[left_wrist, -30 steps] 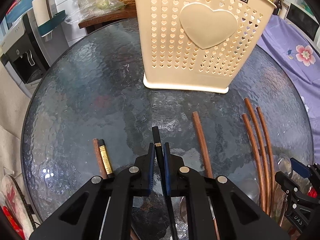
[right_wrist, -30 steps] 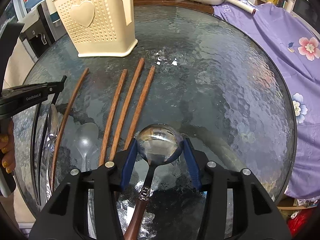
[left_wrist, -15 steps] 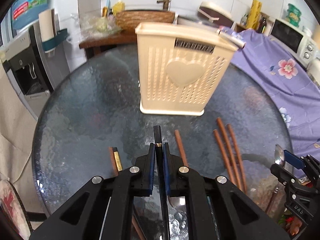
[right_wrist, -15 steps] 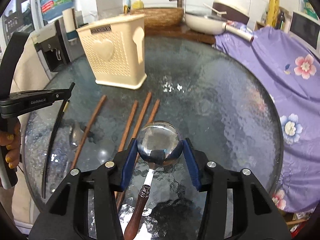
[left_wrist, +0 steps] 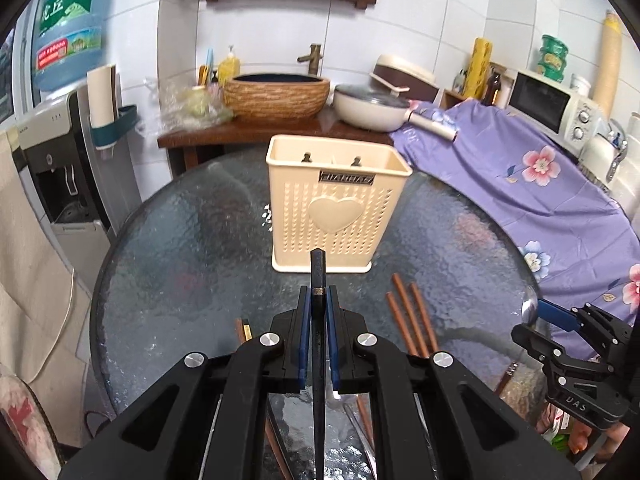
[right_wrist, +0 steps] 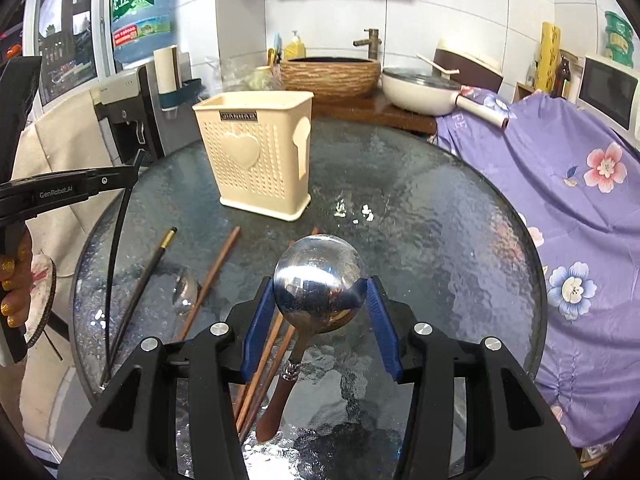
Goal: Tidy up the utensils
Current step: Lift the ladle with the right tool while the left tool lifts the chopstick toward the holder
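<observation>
1. Above the round glass worktop [left_wrist: 168, 264], I am holding both tools aloft: my left hand-held gripper [left_wrist: 317, 312] is clamped on a black chopstick [left_wrist: 317, 276], and my right hand-held gripper [right_wrist: 318, 296] is clamped across the bowl of a steel spoon [right_wrist: 316, 280].
2. The cream utensil holder [left_wrist: 336, 220] is standing upright on the worktop, straight ahead of the left hand-held gripper and below it; from the right hand-held gripper it is lying ahead and to the left.
3. The chopstick's long axis is running along the left fingers, its blunt end pointing toward the holder and its thin end trailing under the tool. The left hand seems the nearer one, so I am judging it should go first, tipping the stick toward vertical over the open rim.
4. The spoon is hanging with its brown handle [right_wrist: 276, 404] pointing back beneath the tool.
5. Brown chopsticks [left_wrist: 408, 316], another black chopstick [right_wrist: 138, 292] and a second spoon [right_wrist: 185, 290] are lying loose on the glass.
6. I am seeing a divider and two hooks inside the holder, but its floor is hidden, and the held chopstick's lower end is cut off by the frame.
</observation>
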Tool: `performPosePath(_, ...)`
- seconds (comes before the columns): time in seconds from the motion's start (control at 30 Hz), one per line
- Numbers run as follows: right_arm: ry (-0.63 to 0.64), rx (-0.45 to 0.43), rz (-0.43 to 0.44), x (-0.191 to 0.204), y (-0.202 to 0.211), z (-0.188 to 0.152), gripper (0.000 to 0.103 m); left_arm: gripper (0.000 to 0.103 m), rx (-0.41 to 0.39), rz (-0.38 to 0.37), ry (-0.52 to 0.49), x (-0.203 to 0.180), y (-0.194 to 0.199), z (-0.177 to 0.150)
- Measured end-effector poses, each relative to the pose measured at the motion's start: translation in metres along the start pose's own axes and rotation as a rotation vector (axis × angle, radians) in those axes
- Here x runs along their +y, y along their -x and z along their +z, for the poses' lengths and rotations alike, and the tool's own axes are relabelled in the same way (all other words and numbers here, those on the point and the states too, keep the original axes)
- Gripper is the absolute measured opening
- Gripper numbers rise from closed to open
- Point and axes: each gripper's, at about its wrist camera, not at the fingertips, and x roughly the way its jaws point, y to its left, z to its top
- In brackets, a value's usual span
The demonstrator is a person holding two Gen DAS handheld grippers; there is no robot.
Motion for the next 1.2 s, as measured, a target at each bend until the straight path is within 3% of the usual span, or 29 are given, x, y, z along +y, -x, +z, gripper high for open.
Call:
performPosePath(0.57, 0.046, -0.082, 0.037, 0.014, 0.030, 0.019, 0.047, 0.007, -0.136, -0.026, -0.019, -0.003, 0.058, 0.008)
performPosePath(0.9, 0.079, -0.111, 0.037, 0.022, 0.031, 0.046, 0.047, 0.007, -0.174, -0.038, -0.020, -0.006, 0.064, 0.027)
performPosePath(1.2, 0.101, -0.135, 0.037, 0.023, 0.028, 0.089, 0.047, 0.007, -0.204, -0.081, -0.012, -0.006, 0.077, 0.073)
